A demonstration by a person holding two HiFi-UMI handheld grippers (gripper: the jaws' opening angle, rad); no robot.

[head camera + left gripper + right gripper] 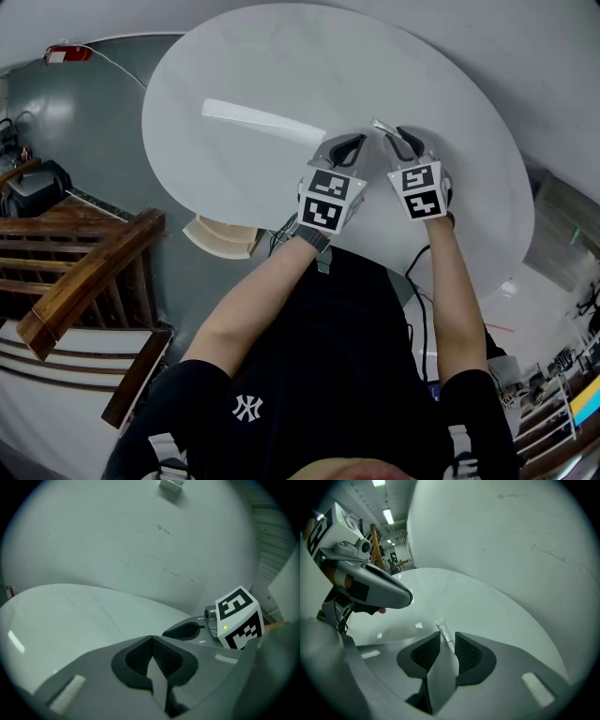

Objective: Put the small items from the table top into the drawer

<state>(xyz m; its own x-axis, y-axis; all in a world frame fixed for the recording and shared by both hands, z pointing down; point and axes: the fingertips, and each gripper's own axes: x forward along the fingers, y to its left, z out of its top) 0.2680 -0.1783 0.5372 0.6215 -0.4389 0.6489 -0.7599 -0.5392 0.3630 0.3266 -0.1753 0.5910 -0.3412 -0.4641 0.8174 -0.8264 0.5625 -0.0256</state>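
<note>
Head view: round white table [234, 75], wooden railing [89, 277] at 9 o'clock. The left gripper [349, 145] and right gripper [401, 141] are side by side over the table's near rim.

Left gripper view: its jaws are pressed together with nothing between them.

Right gripper view: its jaws are nearly closed, pinching a thin white tube [442, 629] that points to 12 o'clock over the table.

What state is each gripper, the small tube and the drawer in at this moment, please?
left gripper: jaws together, nothing between them.
right gripper: jaws shut on the small tube.
small tube: clamped between the right jaws, its end sticking out ahead of them.
drawer: looks pulled open below the edge of the table; contents cannot be made out.
</note>
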